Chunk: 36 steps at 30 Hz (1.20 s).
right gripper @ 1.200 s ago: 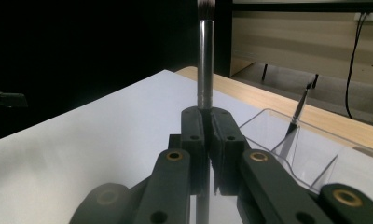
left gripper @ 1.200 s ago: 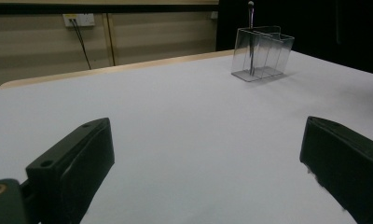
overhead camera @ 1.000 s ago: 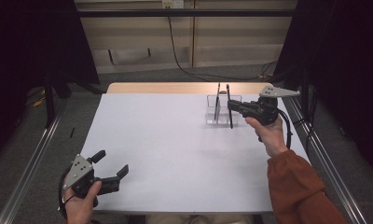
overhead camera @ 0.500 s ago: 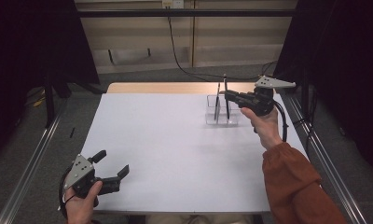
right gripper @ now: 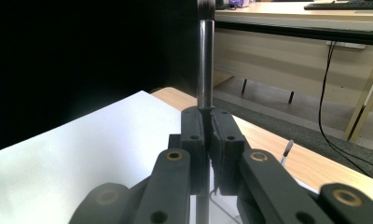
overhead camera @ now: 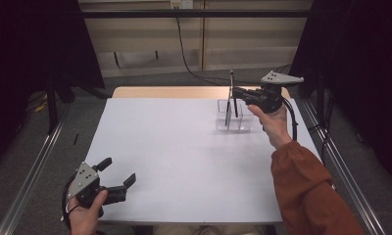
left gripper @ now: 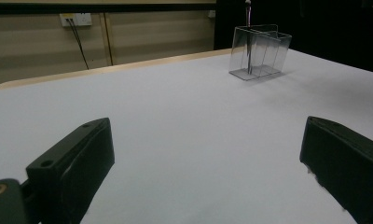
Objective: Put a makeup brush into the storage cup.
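High view, near edge: left gripper (overhead camera: 116,178) rests at the near left corner of the tabletop (overhead camera: 184,161), held in a hand (overhead camera: 86,215).
Left gripper state: jaws spread wide with nothing between them; the left gripper view shows bare white tabletop (left gripper: 189,126) in the gap.
Right sleeve: an orange sleeve (overhead camera: 311,191) comes in from the near right and reaches toward the far side.
Right gripper: right gripper (overhead camera: 235,92) sits above the far right of the tabletop, over the box.
Right gripper state: jaws clamped on a brush (right gripper: 205,60); the right gripper view shows its metal stem standing upright from the pinched pads, dark bristles on top.
Brush: in the high view the brush (overhead camera: 229,100) hangs near upright, its lower end down inside the box.
Box: clear box (overhead camera: 233,122) with a divider (left gripper: 264,49), far right of the tabletop, well apart from the left gripper.
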Motion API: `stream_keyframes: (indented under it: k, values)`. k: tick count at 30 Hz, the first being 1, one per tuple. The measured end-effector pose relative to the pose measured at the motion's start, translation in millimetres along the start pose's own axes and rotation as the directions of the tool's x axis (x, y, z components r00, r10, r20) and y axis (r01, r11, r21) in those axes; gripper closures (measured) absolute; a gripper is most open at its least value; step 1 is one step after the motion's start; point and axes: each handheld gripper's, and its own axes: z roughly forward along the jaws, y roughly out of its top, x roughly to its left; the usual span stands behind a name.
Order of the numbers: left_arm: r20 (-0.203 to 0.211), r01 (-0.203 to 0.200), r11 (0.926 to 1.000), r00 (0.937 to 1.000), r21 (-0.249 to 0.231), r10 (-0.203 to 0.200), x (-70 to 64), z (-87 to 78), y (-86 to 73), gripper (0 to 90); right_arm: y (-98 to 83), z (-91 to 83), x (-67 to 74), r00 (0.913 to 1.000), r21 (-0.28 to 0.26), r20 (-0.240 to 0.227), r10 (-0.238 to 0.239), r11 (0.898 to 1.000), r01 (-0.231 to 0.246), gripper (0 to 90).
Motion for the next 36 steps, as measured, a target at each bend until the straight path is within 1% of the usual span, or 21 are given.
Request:
stream_keyframes:
  k: [5,12,14,20,26,33,34,36]
  values:
    - [0.002,-0.004,1.0,1.0,0.0,0.004,-0.1,-0.2,0.0,2.9,2.0,5.7,-1.2,0.9999,-0.005,0.009,0.007,1.0,-0.007,85.0]
    - [0.002,-0.005,1.0,1.0,0.001,0.005,-0.3,-0.4,0.0,2.9,3.5,13.8,-3.9,0.9993,0.003,0.036,0.01,1.0,-0.01,85.0]
    - [0.002,-0.004,1.0,1.0,0.0,0.004,-0.2,-0.5,-0.1,2.9,4.4,15.2,-5.1,0.9996,-0.007,0.025,0.016,1.0,-0.016,85.0]
    - [0.004,0.001,1.0,1.0,-0.002,-0.001,-1.0,-0.4,0.0,2.9,8.0,21.0,-6.6,0.9988,-0.01,0.045,0.018,1.0,-0.017,85.0]
    - [0.003,0.001,1.0,1.0,-0.003,-0.001,-0.8,-0.8,-0.2,2.9,4.9,29.1,-8.1,0.9984,-0.003,0.049,0.029,1.0,-0.028,85.0]
    - [0.003,0.003,1.0,1.0,-0.002,-0.003,-0.5,-0.4,-0.2,2.8,4.8,37.6,-13.8,0.9969,-0.003,0.07,0.037,0.999,-0.036,85.0]
    - [0.005,-0.005,1.0,1.0,0.0,0.005,-0.1,-0.3,-0.1,2.8,5.1,38.9,-14.4,0.9965,-0.003,0.075,0.037,0.999,-0.037,85.0]
    - [0.007,-0.003,1.0,1.0,0.0,0.003,-0.5,-0.5,-0.1,2.8,5.4,41.6,-16.4,0.9961,-0.005,0.079,0.038,0.999,-0.038,84.9]
